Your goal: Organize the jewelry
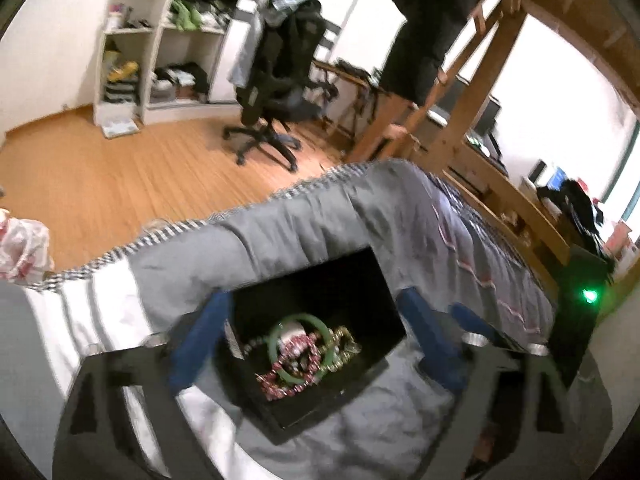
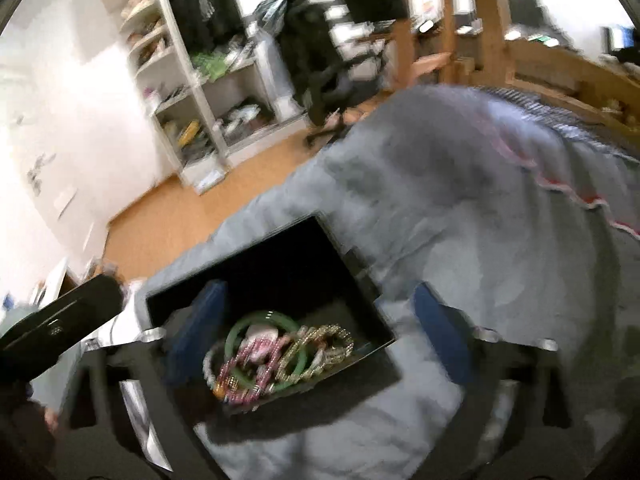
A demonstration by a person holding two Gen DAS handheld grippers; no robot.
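A black box [image 1: 320,344] sits on the bed's grey quilt [image 1: 280,240], bangles [image 2: 276,356] heaped inside it, likely gathered there for sorting. The left gripper [image 1: 316,340] and right gripper [image 2: 320,336] hang above, jaws wide, holding nothing.

You see a grey quilt [image 1: 280,248] over the bed, a black office chair [image 1: 276,92] on the wooden floor [image 1: 100,184], white shelves [image 1: 160,40] against the wall, and a wooden ladder [image 1: 460,92].
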